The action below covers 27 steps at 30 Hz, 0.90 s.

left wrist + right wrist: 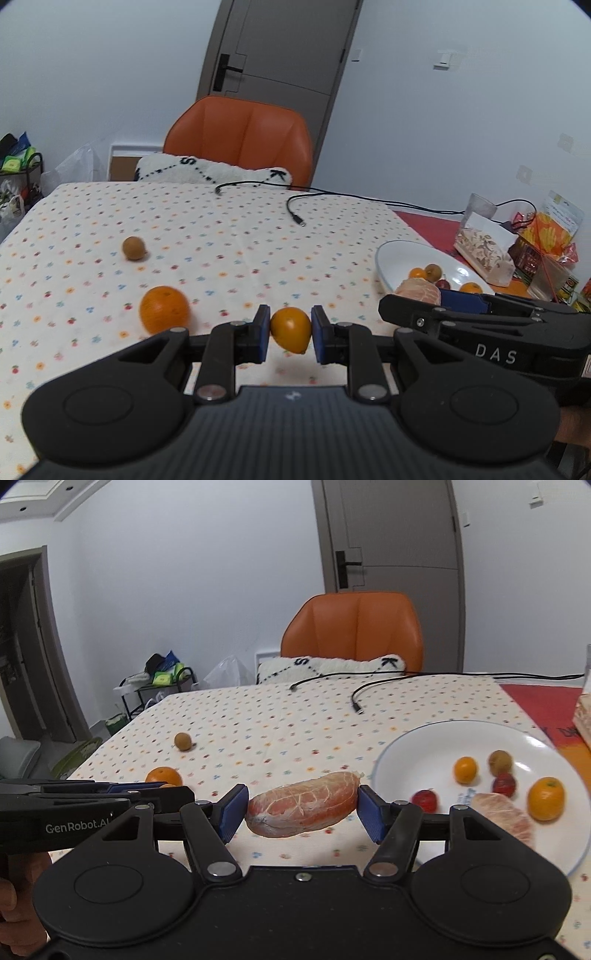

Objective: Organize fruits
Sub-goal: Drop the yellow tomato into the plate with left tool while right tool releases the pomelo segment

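Left gripper [290,331] pinches a kumquat [290,329]; right gripper [302,809] clamps a peeled pomelo segment [303,804], both likely bound for the plate [417,746].

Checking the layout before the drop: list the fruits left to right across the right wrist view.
Small brown fruit → orange → peeled pomelo segment held in the right gripper → red cherry tomato → small orange fruit → larger orange fruit.

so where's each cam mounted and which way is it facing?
Left wrist: on the left gripper, facing across the table to the orange chair; holds a small orange fruit.
Right wrist: on the right gripper, same heading; holds a peeled segment, thumb bottom-left.
Shared: chair, plate, each other's gripper.
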Motion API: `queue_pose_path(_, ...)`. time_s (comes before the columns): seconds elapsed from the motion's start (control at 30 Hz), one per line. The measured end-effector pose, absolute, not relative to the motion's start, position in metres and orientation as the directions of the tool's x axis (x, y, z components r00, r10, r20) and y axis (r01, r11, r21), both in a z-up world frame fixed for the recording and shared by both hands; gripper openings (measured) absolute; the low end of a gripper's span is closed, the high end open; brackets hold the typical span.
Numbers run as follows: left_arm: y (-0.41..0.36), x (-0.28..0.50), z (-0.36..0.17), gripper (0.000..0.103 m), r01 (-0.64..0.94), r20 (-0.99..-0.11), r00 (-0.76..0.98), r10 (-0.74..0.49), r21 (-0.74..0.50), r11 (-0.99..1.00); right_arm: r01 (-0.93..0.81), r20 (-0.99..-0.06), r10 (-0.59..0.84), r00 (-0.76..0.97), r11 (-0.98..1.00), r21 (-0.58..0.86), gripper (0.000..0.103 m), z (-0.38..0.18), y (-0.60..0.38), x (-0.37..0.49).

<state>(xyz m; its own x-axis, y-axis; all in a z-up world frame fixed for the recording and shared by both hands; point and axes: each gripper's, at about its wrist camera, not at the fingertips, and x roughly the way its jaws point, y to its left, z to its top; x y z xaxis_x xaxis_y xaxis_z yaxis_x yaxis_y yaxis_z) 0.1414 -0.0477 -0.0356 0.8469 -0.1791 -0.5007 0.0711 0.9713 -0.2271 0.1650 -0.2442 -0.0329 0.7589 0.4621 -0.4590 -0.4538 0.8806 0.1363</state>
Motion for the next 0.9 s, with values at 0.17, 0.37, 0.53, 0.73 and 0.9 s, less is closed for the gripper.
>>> queue_pose_path(0.17,-0.062,0.145,-0.032,0.022,0.094,-0.496,0.847,-0.192,-0.217,0.972,-0.424,-0.45,0.441,0.776,0.894,0.145,0.061,-0.032,-0.263,0.164)
queue_pose_path(0.37,-0.078,0.15,-0.029,0.022,0.117,-0.492,0.846,-0.206,-0.206,0.972,-0.395,-0.445,0.422,0.79,0.905,0.157,0.061,-0.034,-0.283,0.165)
queue_pose_path(0.53,-0.091,0.155,-0.026,0.022,0.134,-0.49,0.845,-0.215,-0.195,0.972,-0.366,-0.442,0.403,0.802,0.915,0.17,0.061,-0.036,-0.302,0.167)
queue_pose_path(0.73,-0.106,0.165,-0.024,0.022,0.157,-0.488,0.842,-0.231,-0.187,0.97,-0.332,-0.441,0.376,0.815,0.926,0.177,0.061,-0.038,-0.322,0.172)
queue_pose_path(0.9,-0.12,0.174,-0.024,0.022,0.183,-0.492,0.835,-0.248,-0.177,0.967,-0.306,-0.441,0.354,0.825,0.935,0.18,0.061,-0.04,-0.334,0.178)
